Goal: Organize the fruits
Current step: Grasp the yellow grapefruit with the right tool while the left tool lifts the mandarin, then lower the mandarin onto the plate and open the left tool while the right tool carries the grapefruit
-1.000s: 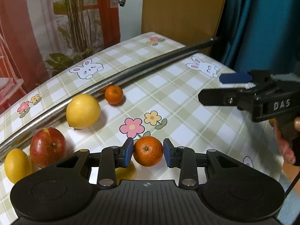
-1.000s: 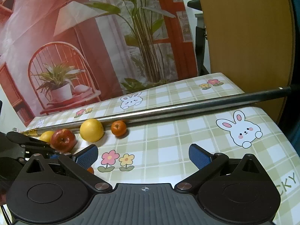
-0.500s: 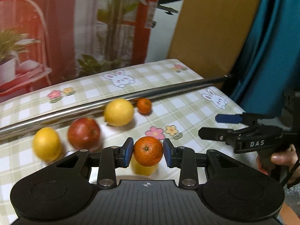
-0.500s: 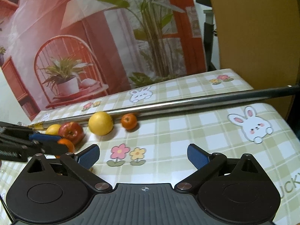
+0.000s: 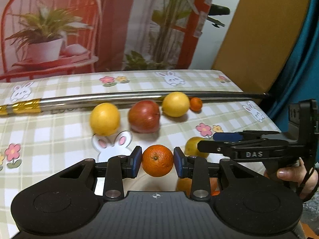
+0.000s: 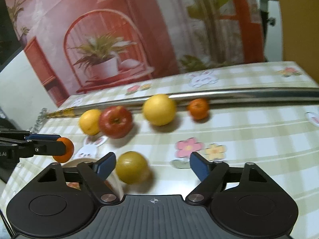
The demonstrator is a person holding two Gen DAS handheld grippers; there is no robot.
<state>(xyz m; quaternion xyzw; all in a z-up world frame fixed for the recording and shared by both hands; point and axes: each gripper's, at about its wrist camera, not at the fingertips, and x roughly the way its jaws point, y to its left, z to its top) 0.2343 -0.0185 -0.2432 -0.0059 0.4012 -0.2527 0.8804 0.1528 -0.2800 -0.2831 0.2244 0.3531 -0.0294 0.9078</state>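
Your left gripper (image 5: 157,163) pinches a small orange mandarin (image 5: 157,163); your right gripper (image 6: 152,164), jaws just closing, still spread, flanks a near yellow-green round fruit (image 6: 130,167); four fruits wait far along the steel rod (image 5: 119,97).

Four fruits line the table (image 5: 59,137) in front of a metal rod (image 5: 119,97): a lemon (image 5: 104,119) at left, then an apple (image 5: 144,116), a second lemon (image 5: 175,104) and a small mandarin (image 5: 195,104) against the rod. Nearer the camera, a lone fruit (image 6: 131,167) lies apart from the row.
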